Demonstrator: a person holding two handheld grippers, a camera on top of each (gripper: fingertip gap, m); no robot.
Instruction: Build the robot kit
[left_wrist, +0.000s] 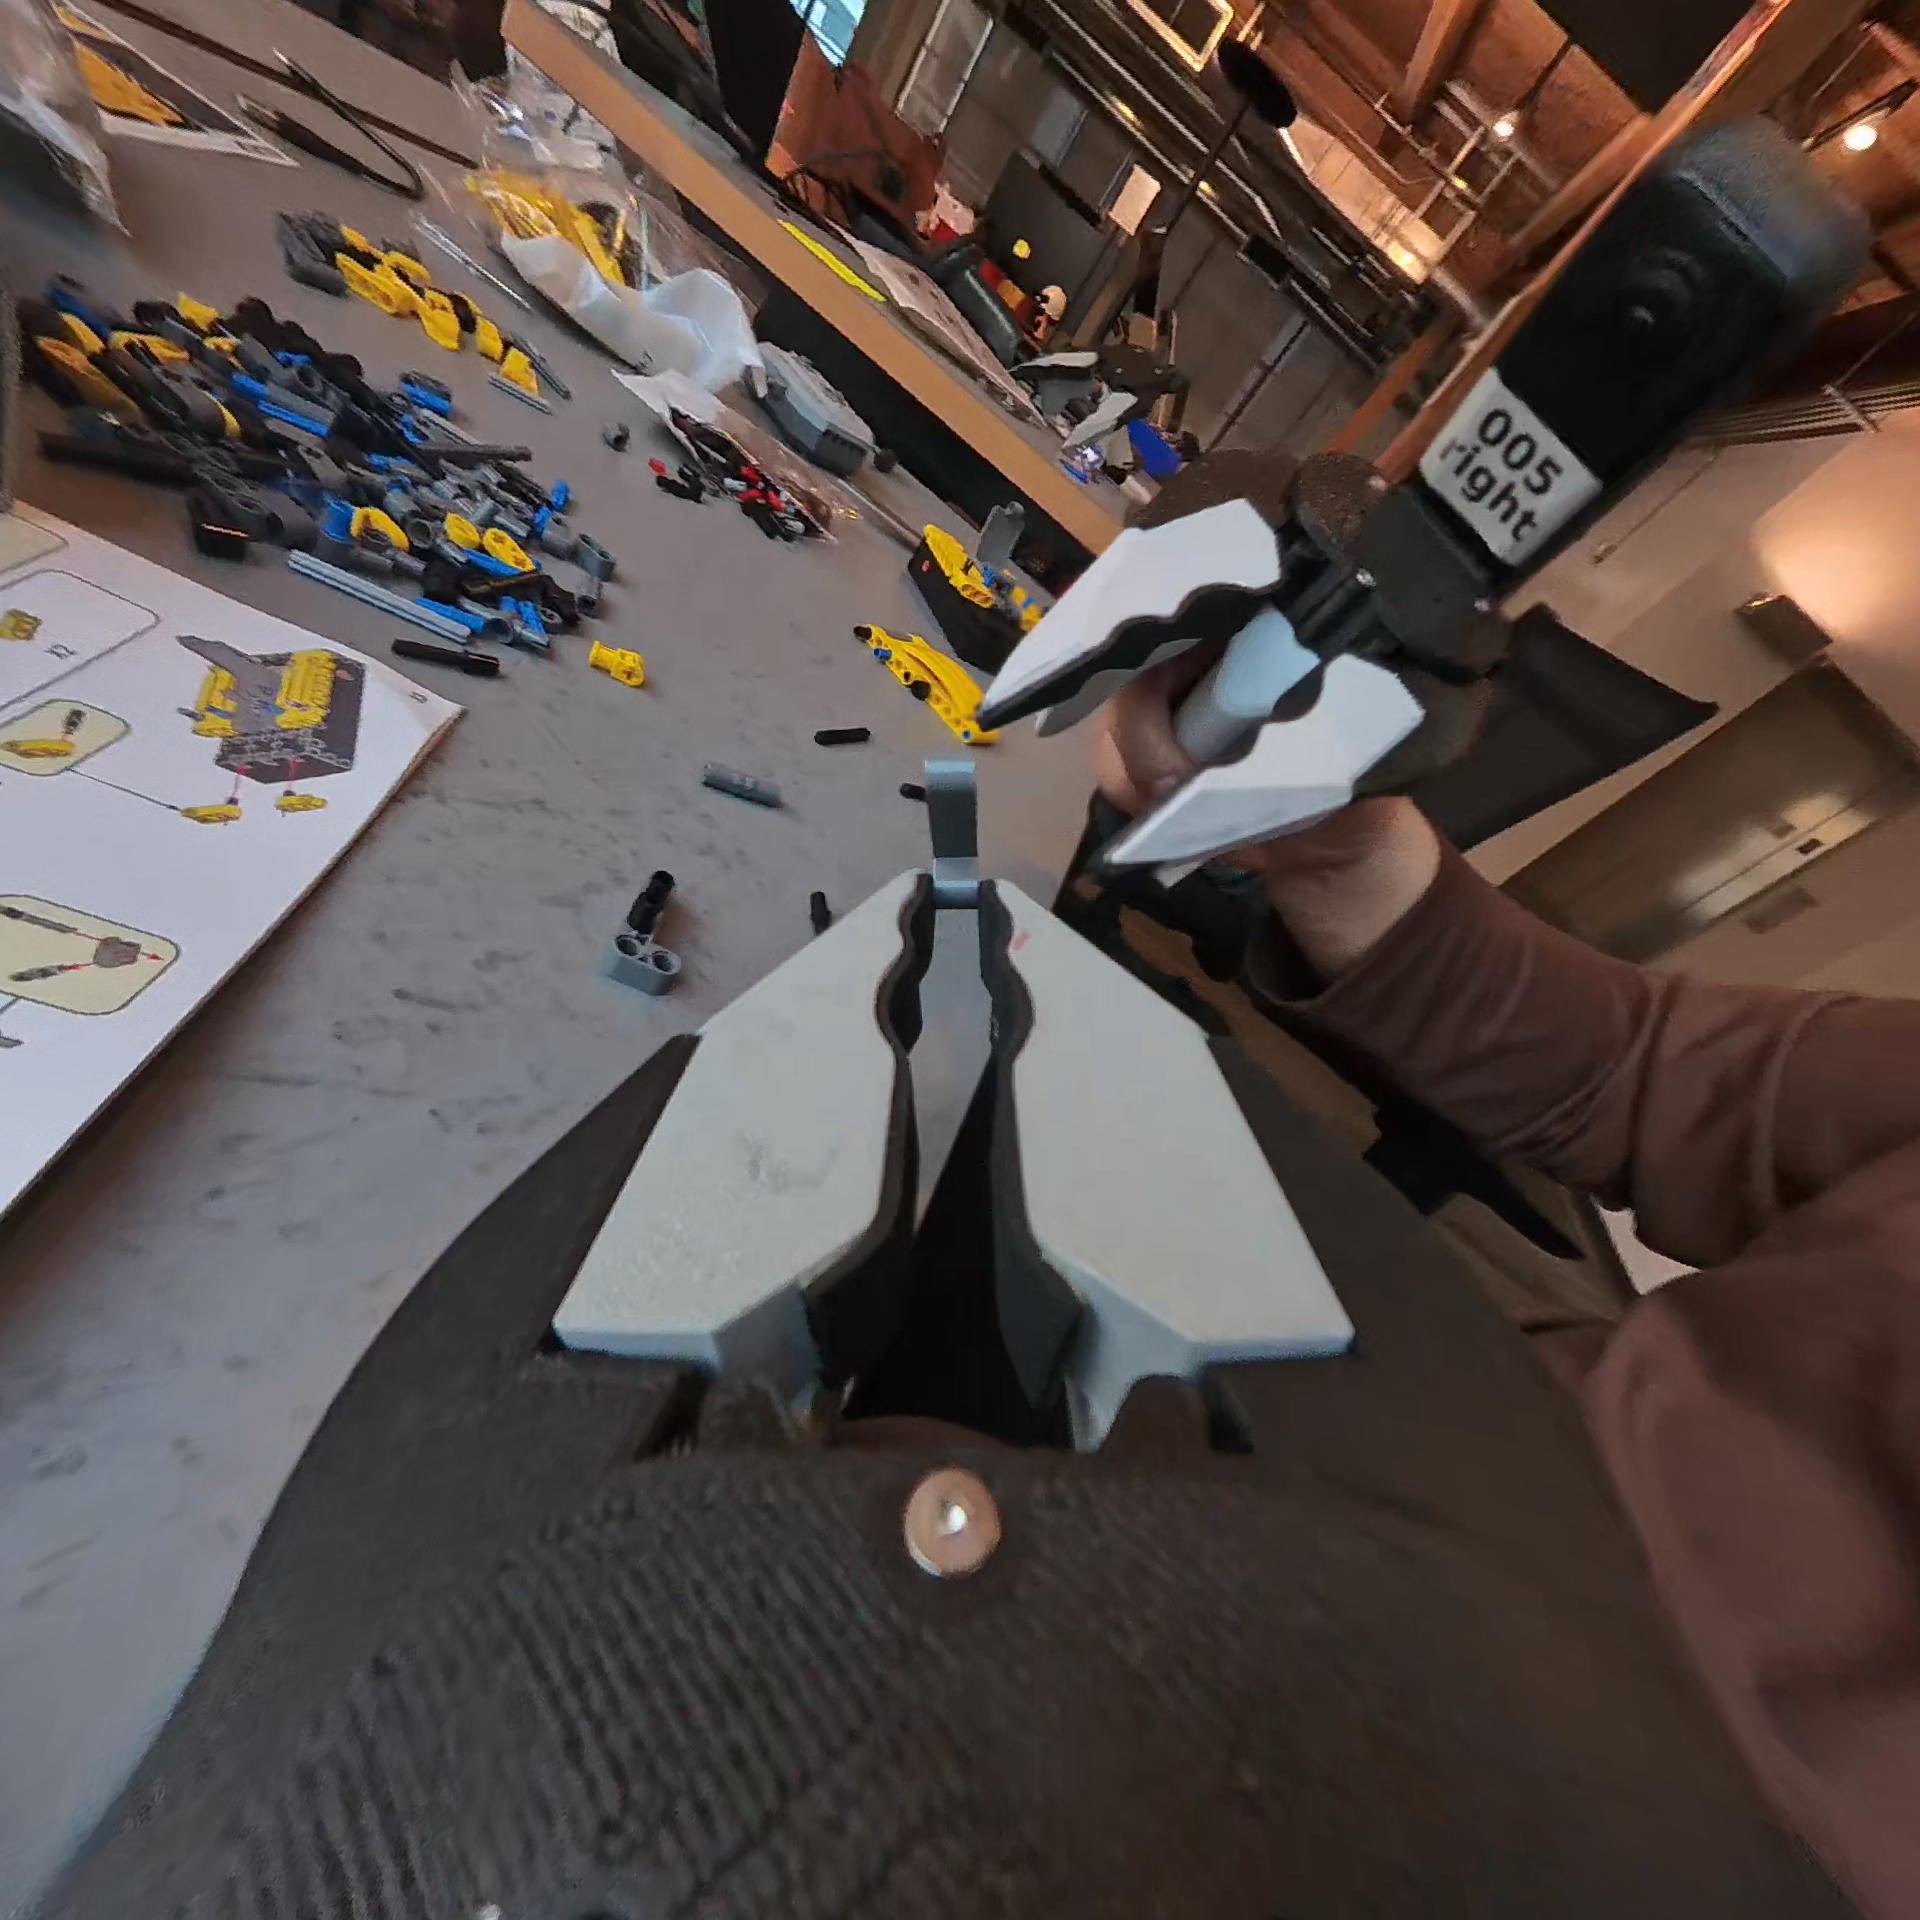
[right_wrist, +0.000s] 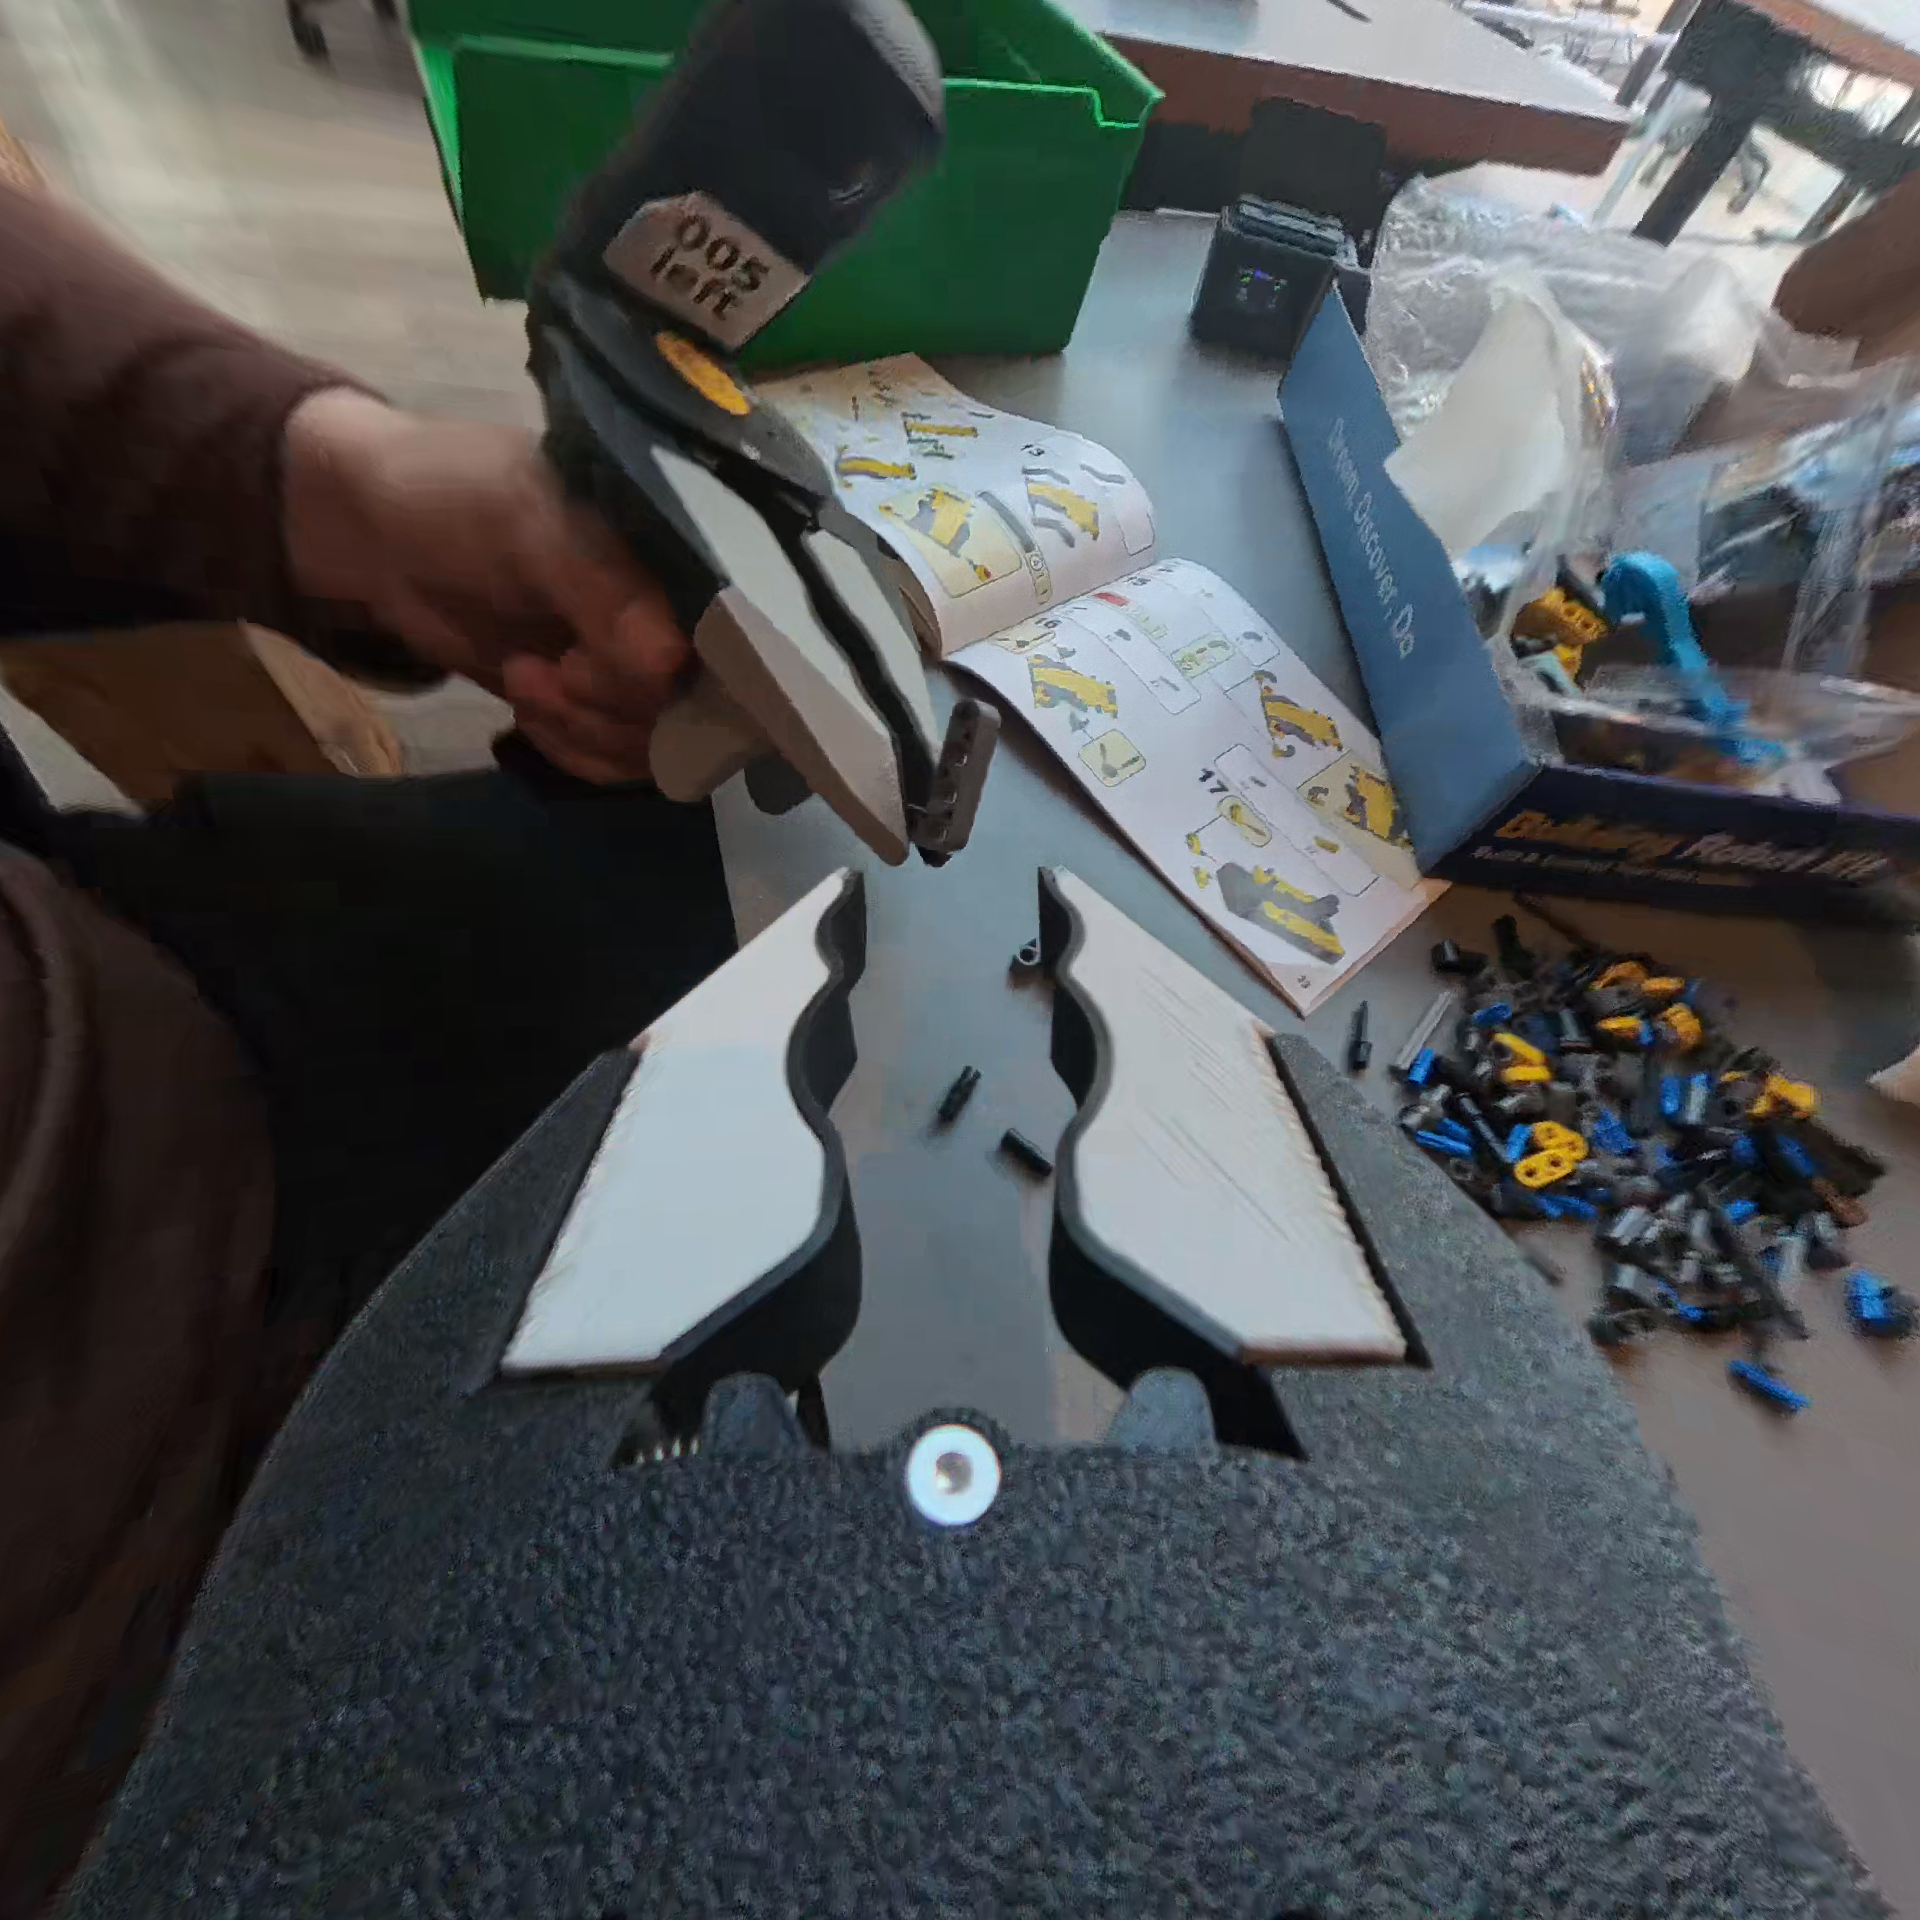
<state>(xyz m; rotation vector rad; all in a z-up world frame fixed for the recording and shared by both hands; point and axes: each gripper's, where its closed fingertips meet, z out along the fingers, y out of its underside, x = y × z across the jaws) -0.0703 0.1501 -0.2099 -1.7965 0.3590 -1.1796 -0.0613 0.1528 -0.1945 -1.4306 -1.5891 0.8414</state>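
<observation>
Grey tabletop (left_wrist: 644, 790) all the way across, and it's busy. Over at its left edge in the left wrist view lies the open instruction booklet (left_wrist: 156, 790), with a big pile of blue, yellow and black building pieces (left_wrist: 312, 457) behind it toward the far side. Loose bits sit nearer the middle: a small grey connector (left_wrist: 644, 961) and a yellow piece (left_wrist: 616, 663). Now the left gripper (left_wrist: 954, 883), fingers narrow, pinched tight on a grey perforated beam (left_wrist: 951, 816) that sticks up past the tips, held above the near edge. Just right of it hangs the right gripper (left_wrist: 1049, 779), fingers spread wide and holding nothing. From the right wrist view, two black pins (right_wrist: 982, 1117) lie on the tabletop between those spread fingers (right_wrist: 707, 1143).
</observation>
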